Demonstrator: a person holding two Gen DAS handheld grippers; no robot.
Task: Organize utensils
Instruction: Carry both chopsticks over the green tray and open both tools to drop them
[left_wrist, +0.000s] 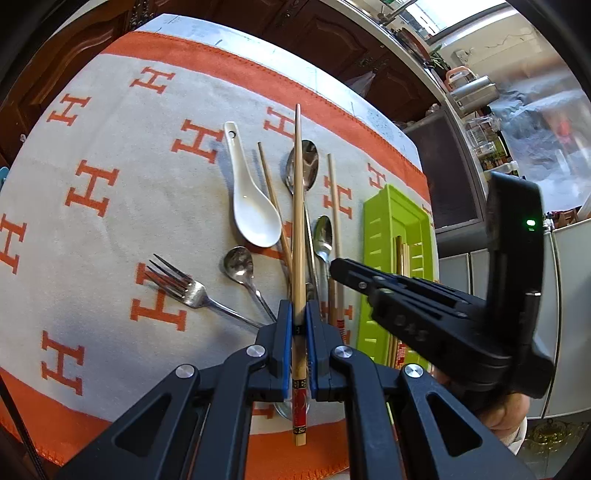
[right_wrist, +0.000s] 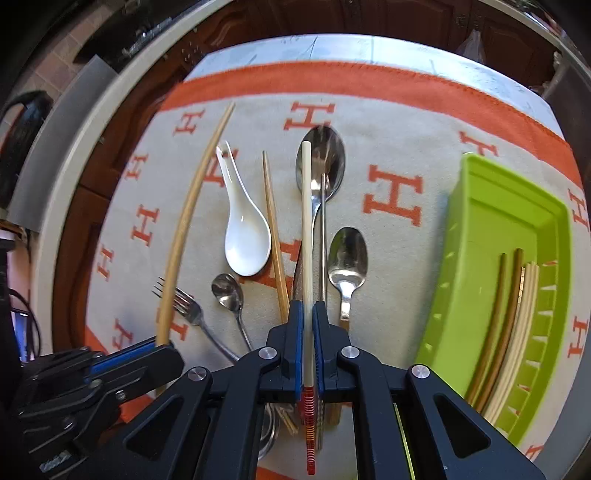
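Left gripper (left_wrist: 299, 325) clamped on a bamboo chopstick (left_wrist: 298, 221), red-decorated end trailing behind the pads. Right gripper (right_wrist: 307, 325) clamped on a pale chopstick (right_wrist: 306, 240) with a red-striped end. Step in hand, by my read: carrying both to the green tray (right_wrist: 476, 236) at 3 o'clock; next move calls for aligning them lengthwise with the chopsticks already inside (right_wrist: 513, 317). Spoons, a fork (right_wrist: 188, 308) and loose chopsticks wait on the cloth.

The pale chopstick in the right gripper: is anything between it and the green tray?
Nothing visible blocks it. The right gripper holds the pale chopstick with the red striped end above the cloth, and the lime green plastic tray lies to its right, open-topped.
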